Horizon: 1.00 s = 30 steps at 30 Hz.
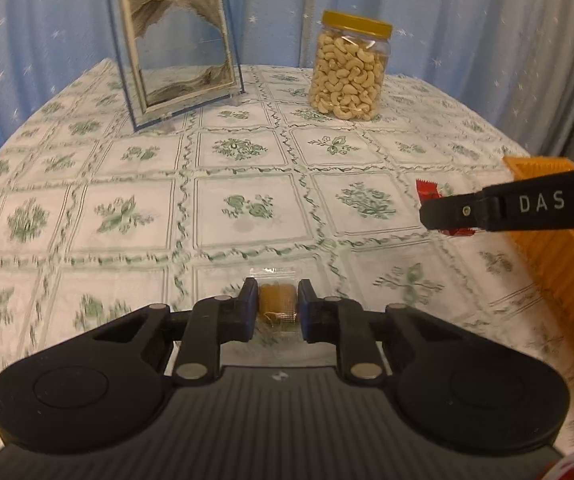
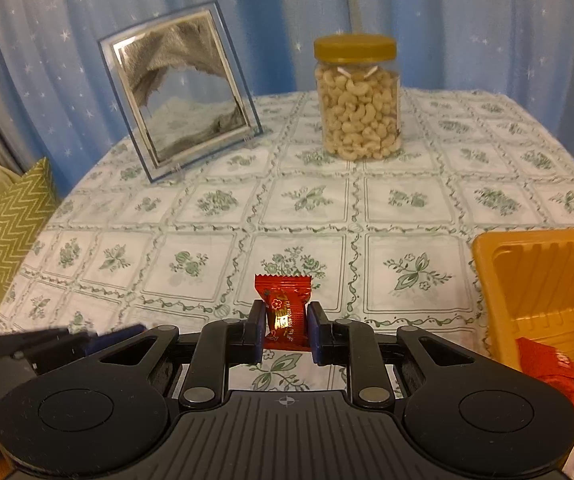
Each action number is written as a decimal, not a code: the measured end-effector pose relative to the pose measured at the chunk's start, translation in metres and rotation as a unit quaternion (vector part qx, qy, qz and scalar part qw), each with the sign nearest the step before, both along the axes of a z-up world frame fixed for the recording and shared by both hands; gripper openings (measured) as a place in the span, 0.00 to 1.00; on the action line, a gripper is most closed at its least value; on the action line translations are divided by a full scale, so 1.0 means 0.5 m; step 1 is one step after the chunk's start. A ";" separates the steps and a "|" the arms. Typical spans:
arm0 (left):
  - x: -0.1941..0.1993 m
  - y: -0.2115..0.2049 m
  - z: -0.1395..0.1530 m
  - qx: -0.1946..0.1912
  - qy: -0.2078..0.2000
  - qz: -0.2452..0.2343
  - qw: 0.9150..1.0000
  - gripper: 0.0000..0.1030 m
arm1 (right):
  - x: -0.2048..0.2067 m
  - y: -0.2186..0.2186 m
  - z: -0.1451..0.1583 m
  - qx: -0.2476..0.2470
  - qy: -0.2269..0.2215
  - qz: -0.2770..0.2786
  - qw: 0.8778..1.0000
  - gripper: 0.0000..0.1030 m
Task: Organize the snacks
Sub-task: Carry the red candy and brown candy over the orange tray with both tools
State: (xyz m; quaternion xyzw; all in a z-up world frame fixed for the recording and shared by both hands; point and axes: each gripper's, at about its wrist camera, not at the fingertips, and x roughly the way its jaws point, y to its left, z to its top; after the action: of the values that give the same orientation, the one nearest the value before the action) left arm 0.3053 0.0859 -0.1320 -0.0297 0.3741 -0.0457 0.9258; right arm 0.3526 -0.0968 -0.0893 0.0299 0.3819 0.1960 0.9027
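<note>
Currently we hold one snack per gripper: the clear-wrapped brown snack [image 1: 278,300] is pinched in the left gripper [image 1: 277,304], the red-wrapped candy [image 2: 285,312] in the right gripper [image 2: 286,330], both above the tablecloth [image 2: 407,208], presumably for sorting into the orange tray [image 2: 535,264] nearby, which already holds red packets.

Left matte black plastic two-finger gripper [image 1: 278,306]: ribbed dark grey housing, 2 round black discs at the sides, blue pads on the fingertips [image 1: 252,294], silver round pivot pins on the linkage arms. Right matte black plastic two-finger gripper [image 2: 286,326]: same build, small crosshair mark on the ribbed housing. Seen from the left wrist, its finger carries white letters "DAS" and 1 small screw.
</note>
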 end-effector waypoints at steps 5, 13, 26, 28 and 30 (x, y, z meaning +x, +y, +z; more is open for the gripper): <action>-0.059 -0.025 0.034 -0.015 -0.009 0.013 1.000 0.18 | -0.060 -0.015 0.030 -0.001 -0.012 -0.001 1.000 0.21; -0.199 -0.048 0.085 -0.042 -0.023 0.043 0.998 0.18 | -0.223 -0.048 0.059 0.001 -0.023 -0.004 1.000 0.21; -0.411 -0.078 0.167 -0.076 -0.032 0.059 0.995 0.18 | -0.471 -0.147 0.077 0.011 -0.024 -0.046 0.999 0.21; -0.434 -0.089 0.176 -0.078 -0.034 0.057 0.995 0.18 | -0.495 -0.161 0.083 0.009 -0.025 -0.052 0.998 0.21; -0.454 -0.103 0.186 -0.077 -0.037 0.052 0.995 0.18 | -0.512 -0.173 0.089 0.009 -0.025 -0.058 0.998 0.21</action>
State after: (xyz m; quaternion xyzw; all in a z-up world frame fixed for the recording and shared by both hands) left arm 0.0784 0.0346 -0.0392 -0.1187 0.3331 -0.0276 0.9350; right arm 0.0965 -0.1835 -0.0446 0.0551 0.3548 0.1475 0.9216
